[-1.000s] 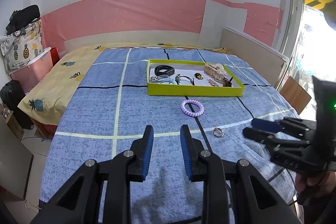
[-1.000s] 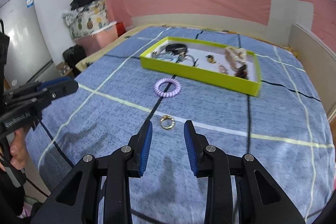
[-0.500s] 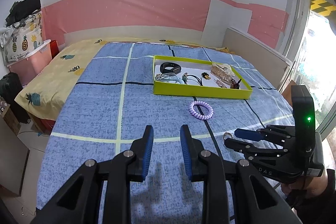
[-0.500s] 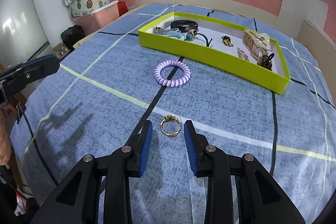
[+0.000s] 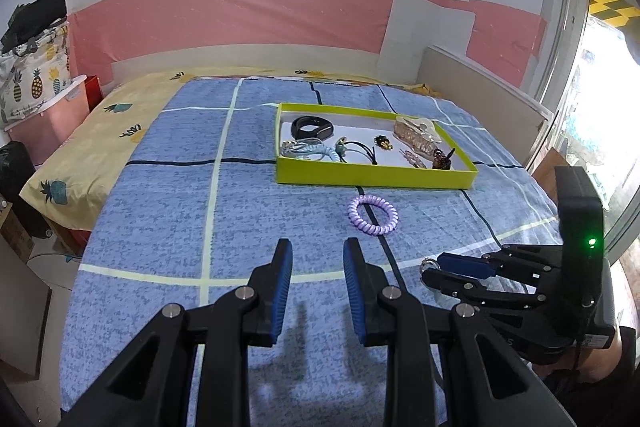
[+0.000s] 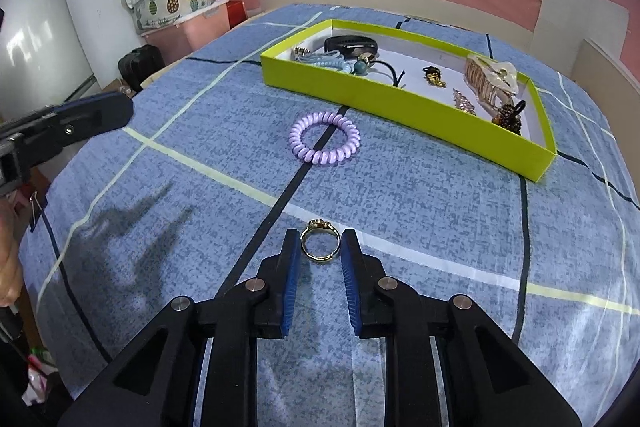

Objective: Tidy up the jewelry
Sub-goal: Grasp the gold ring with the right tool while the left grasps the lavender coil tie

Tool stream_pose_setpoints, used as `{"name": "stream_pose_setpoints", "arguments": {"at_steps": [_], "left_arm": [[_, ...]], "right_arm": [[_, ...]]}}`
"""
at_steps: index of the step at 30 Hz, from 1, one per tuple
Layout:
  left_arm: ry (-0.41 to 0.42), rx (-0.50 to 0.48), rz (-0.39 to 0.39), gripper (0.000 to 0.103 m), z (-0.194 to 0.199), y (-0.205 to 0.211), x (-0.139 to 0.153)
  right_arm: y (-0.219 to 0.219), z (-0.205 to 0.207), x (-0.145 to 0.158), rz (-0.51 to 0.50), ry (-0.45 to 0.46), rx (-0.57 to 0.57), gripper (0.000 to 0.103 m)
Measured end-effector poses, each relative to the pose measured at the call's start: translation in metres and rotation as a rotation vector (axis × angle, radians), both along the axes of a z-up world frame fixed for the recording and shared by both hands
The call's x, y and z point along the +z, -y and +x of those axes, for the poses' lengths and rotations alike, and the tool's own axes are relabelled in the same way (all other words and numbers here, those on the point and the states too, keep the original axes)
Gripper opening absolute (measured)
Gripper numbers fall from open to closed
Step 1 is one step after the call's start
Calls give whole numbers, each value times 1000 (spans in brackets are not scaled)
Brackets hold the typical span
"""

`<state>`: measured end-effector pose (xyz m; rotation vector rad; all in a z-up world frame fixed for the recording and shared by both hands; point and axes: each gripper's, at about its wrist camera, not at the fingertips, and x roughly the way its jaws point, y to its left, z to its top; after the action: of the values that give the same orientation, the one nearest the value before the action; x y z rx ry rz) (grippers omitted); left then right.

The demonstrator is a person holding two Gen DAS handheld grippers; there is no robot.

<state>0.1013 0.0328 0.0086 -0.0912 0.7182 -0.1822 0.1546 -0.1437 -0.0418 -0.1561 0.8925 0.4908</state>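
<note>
Right tongs (image 6: 320, 247) now closing around ring (image 6: 320, 245)

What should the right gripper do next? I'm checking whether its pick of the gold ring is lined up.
Probably finish closing. The gold ring lies flat on the bedspread between the right gripper fingers, which are closing with the pads close beside its band. Then lift toward the yellow-green tray.

Gold ring (image 5: 429, 262) mostly hidden behind right hand-held gripper (image 5: 434, 267); small tray (image 5: 372, 178) trinkets indistinct.
</note>
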Motion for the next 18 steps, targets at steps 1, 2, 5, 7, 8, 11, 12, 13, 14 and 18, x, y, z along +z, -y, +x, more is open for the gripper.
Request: {"name": "stream_pose_setpoints", "arguments": {"at_steps": [1, 2, 5, 7, 8, 11, 12, 13, 14, 18], "left_arm": [[-4, -4, 0, 28, 2, 2, -1], [-9, -10, 1, 28, 4, 4, -1], [-27, -38, -6, 28, 15, 12, -6], [-43, -52, -6, 28, 24, 20, -10], [-50, -63, -8, 29, 29, 24, -13], [-75, -77, -9, 33, 43, 35, -19], [-80, -85, -13, 34, 45, 38, -21], [-85, -92, -15, 34, 50, 42, -23], [-90, -91, -12, 34, 53, 45, -25], [-111, -51, 23, 34, 71, 54, -34]], "right_arm": [[2, -1, 2, 5, 5, -4, 21], [4, 0, 3, 9, 8, -7, 21], [14, -1, 7, 25, 16, -23, 21], [20, -2, 10, 35, 20, -35, 21], [23, -2, 11, 38, 21, -39, 21], [34, -5, 15, 51, 29, -57, 21], [38, -6, 16, 56, 32, -63, 21], [42, -7, 17, 62, 34, -68, 21], [44, -7, 17, 64, 36, -71, 21], [55, -7, 18, 79, 38, -85, 21]]}}
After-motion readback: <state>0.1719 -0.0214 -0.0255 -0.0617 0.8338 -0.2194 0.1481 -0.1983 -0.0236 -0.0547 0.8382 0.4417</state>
